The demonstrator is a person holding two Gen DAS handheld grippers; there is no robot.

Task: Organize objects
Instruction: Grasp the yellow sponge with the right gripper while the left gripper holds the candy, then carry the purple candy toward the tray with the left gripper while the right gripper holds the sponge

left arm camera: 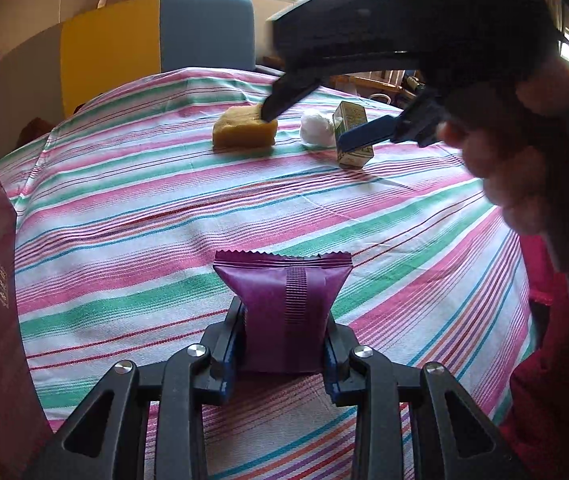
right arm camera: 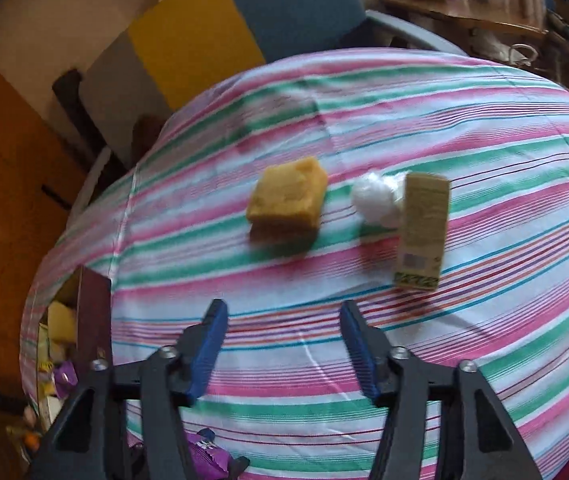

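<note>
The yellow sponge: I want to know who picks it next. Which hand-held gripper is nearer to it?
Right. The right hand-held gripper hangs open just above the yellow sponge; the left hand-held gripper is well short, shut on the purple packet.

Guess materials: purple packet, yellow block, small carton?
Purple packet: matte film or foil, going by its crimped zigzag edge and ribbed back seam. Yellow block: likely sponge or foam, with a dull, pitted surface. Small carton: printed cardboard, with flat faces and sharp folded corners.

bare striped cloth (right arm camera: 284,340) before the right tool (right arm camera: 284,344); sponge (right arm camera: 286,200), seemingly carton (right arm camera: 422,228) beyond.
</note>
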